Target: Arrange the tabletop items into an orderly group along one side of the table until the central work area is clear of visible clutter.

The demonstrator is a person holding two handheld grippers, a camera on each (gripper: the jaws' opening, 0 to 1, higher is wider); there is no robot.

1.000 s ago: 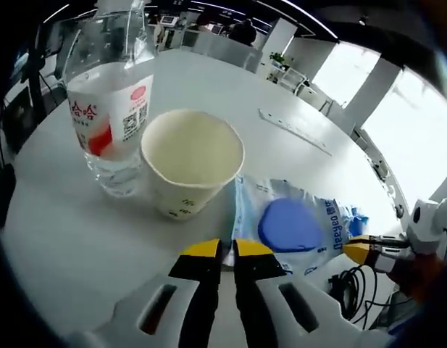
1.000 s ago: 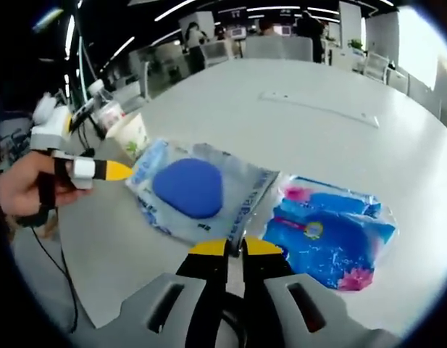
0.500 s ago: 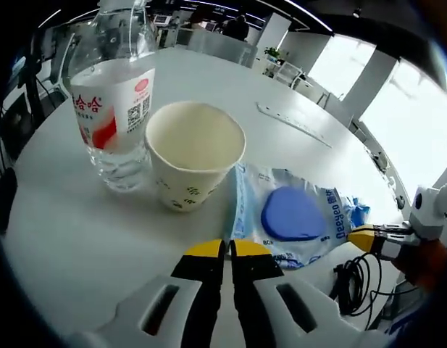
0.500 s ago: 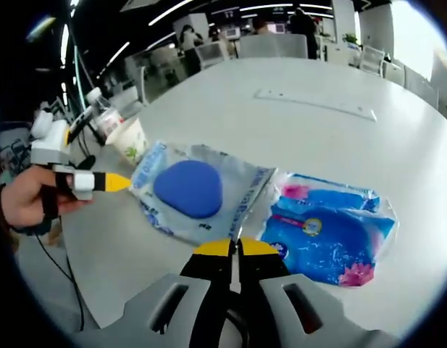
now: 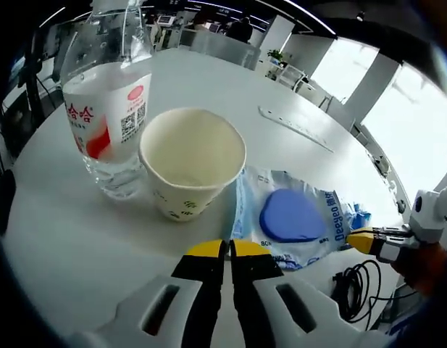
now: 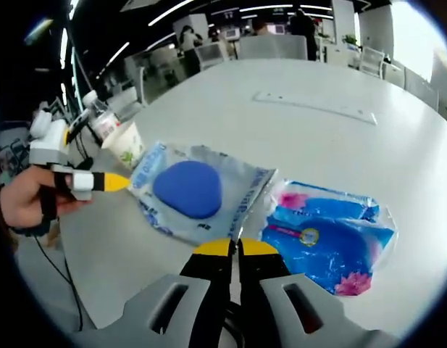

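A water bottle (image 5: 107, 109) with a red and white label stands beside a paper cup (image 5: 190, 170) on the white table (image 5: 78, 232). Right of the cup lies a clear packet holding a blue round pad (image 5: 292, 217). My left gripper (image 5: 229, 250) is shut, its tips at the packet's near edge. In the right gripper view the same clear packet (image 6: 190, 188) lies next to a blue flowered packet (image 6: 328, 239). My right gripper (image 6: 234, 248) is shut between the two packets' near edges. The left gripper (image 6: 111, 181) touches the clear packet's left side, and the right gripper (image 5: 368, 239) reaches its other end.
A long pale strip (image 6: 314, 107) lies farther out on the table. A black cable (image 5: 353, 283) hangs off the table edge near a hand (image 6: 24, 196). The cup (image 6: 127, 145) and bottle (image 6: 103, 119) stand near the table's rim. Chairs and people are far behind.
My right gripper's jaws closed a small gap a second ago and have stayed together. Both views shifted slightly; the bottle, cup and packets lie where they were.
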